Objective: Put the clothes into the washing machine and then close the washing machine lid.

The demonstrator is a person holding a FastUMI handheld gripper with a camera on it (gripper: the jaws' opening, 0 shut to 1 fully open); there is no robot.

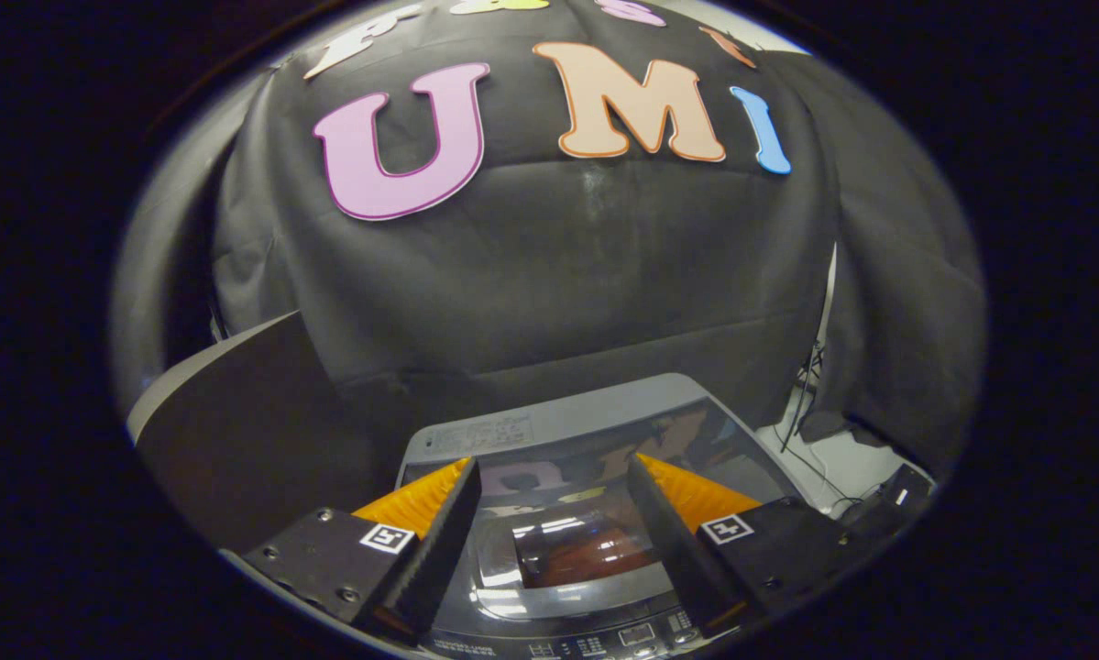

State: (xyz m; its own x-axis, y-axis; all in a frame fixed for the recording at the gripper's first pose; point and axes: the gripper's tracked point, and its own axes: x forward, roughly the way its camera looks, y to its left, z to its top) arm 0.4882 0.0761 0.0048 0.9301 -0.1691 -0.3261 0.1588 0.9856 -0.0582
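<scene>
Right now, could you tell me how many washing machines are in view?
1: the grey top-loading washing machine with its glossy lid down, below and between the open gripper fingers, before the black cloth wall. Others may be hidden.

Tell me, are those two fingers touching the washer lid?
Cannot tell. In the gripper view the open gripper hangs over the closed glass lid of the washer with nothing between the fingers; no gap or contact shows plainly.

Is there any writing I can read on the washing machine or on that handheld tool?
Nothing can be read.
Sticker on the washing machine, rear panel: print too blurred to read.
Control panel at its front: marks too small to read.
Square markers on the gripper: black-and-white patterns, no words. Its fingers stand open above the lid.
</scene>
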